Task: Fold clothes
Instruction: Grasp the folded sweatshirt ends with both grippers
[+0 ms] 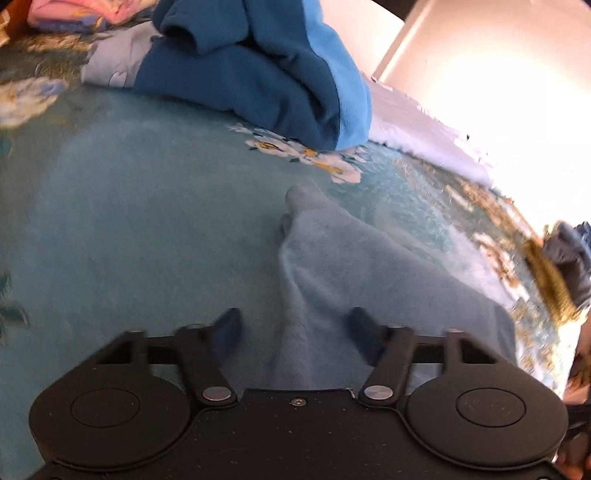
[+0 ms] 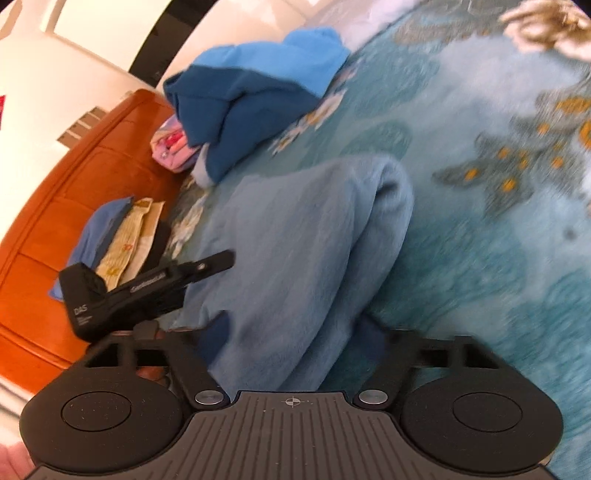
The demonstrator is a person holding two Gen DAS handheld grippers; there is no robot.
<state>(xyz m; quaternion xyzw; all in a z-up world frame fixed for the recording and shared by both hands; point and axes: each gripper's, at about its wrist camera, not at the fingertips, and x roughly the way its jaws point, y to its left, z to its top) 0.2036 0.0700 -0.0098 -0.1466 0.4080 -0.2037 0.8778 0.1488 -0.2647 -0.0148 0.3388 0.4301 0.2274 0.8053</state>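
Observation:
A pale blue garment [image 1: 343, 273] lies bunched on the teal flowered bedspread [image 1: 129, 221]. In the left wrist view my left gripper [image 1: 293, 325] stands open, its fingers on either side of the cloth's near part. In the right wrist view the same garment [image 2: 306, 243] runs between the open fingers of my right gripper [image 2: 295, 328]; whether cloth is pinched I cannot tell. The left gripper [image 2: 221, 260] shows there at the left, over the garment's edge.
A dark and bright blue fleece heap [image 1: 258, 66] lies farther up the bed, also in the right wrist view [image 2: 251, 96]. Pink folded clothes [image 1: 74, 14] sit behind it. An orange wooden headboard [image 2: 55, 206] with folded items [image 2: 122, 240] stands at the left.

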